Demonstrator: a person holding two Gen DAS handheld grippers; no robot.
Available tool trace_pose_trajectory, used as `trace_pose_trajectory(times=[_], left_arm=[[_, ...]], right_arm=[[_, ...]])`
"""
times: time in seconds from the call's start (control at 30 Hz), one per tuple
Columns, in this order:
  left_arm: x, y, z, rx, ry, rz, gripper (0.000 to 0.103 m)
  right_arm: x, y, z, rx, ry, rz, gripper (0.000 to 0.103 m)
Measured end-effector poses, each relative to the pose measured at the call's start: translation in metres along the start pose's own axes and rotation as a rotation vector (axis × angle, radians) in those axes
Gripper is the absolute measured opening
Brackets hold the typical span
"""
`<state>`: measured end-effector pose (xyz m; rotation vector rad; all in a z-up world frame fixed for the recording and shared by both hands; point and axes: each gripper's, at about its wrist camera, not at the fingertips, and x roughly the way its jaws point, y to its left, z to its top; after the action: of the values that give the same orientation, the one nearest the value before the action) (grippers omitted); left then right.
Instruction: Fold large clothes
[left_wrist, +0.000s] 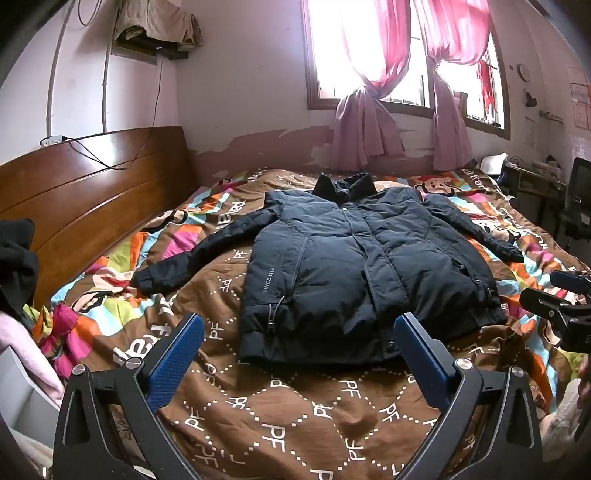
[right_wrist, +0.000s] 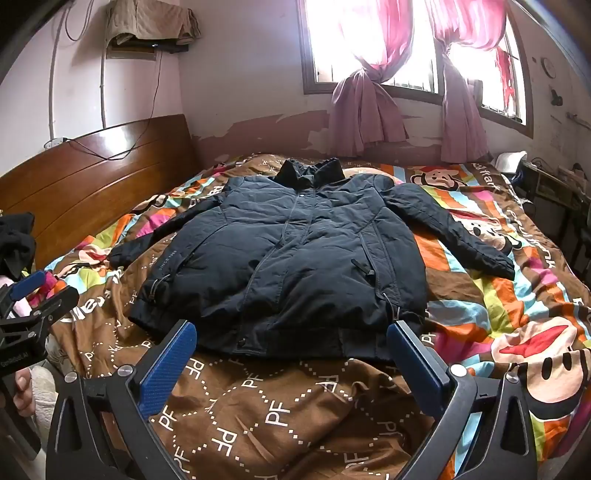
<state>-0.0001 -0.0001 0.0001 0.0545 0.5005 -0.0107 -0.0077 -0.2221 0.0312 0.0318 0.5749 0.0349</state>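
Jaws standing wide apart on both tools, gripping nothing. Left gripper (left_wrist: 299, 336) with blue ribbed pads (left_wrist: 177, 358) hovering over the brown quilt printed with white "PF" letters and bright cartoon stripes (left_wrist: 295, 413), just short of the hem of the dark navy padded winter jacket (left_wrist: 354, 258). Right gripper (right_wrist: 291, 343) likewise spread, its blue pads (right_wrist: 168, 365) framing the same hem from a spot further to the right.

Jacket lying face up and flat in the middle of the bed, front closed, collar pointing toward the window wall, hem nearest the cameras. Both sleeves spreading outward and down: one sleeve (left_wrist: 184, 258) reaching toward the polished brown wooden headboard (left_wrist: 92, 199), cuff resting on the striped part of the quilt; the other sleeve (right_wrist: 454, 229) angling toward the far side. Small white lettering "SINCE 1969" showing near the hem, beside a drawcord toggle.

Pink knotted curtains (left_wrist: 369, 122) hanging at the bright window behind the bed. Crumpled black cloth (left_wrist: 16, 266) sitting at the left edge near the headboard. Right gripper's black body peeking into the left wrist view at the right edge (left_wrist: 565, 310), well apart from the jacket's hem corner.
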Motion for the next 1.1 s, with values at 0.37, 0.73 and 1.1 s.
trace_pose_trajectory(times=[0.37, 0.73, 1.1], left_arm=[[-0.0001, 0.0001, 0.0000, 0.002, 0.000, 0.002, 0.101], [0.0000, -0.0001, 0.0000, 0.004, -0.001, 0.002, 0.101], [0.0001, -0.0001, 0.0000, 0.005, -0.001, 0.003, 0.101]], right_arm=[[-0.0001, -0.0004, -0.0002, 0.000, 0.001, -0.001, 0.103], [0.0009, -0.0021, -0.0013, 0.002, 0.002, 0.000, 0.103], [0.0011, -0.0029, -0.0013, 0.003, 0.002, 0.000, 0.103]])
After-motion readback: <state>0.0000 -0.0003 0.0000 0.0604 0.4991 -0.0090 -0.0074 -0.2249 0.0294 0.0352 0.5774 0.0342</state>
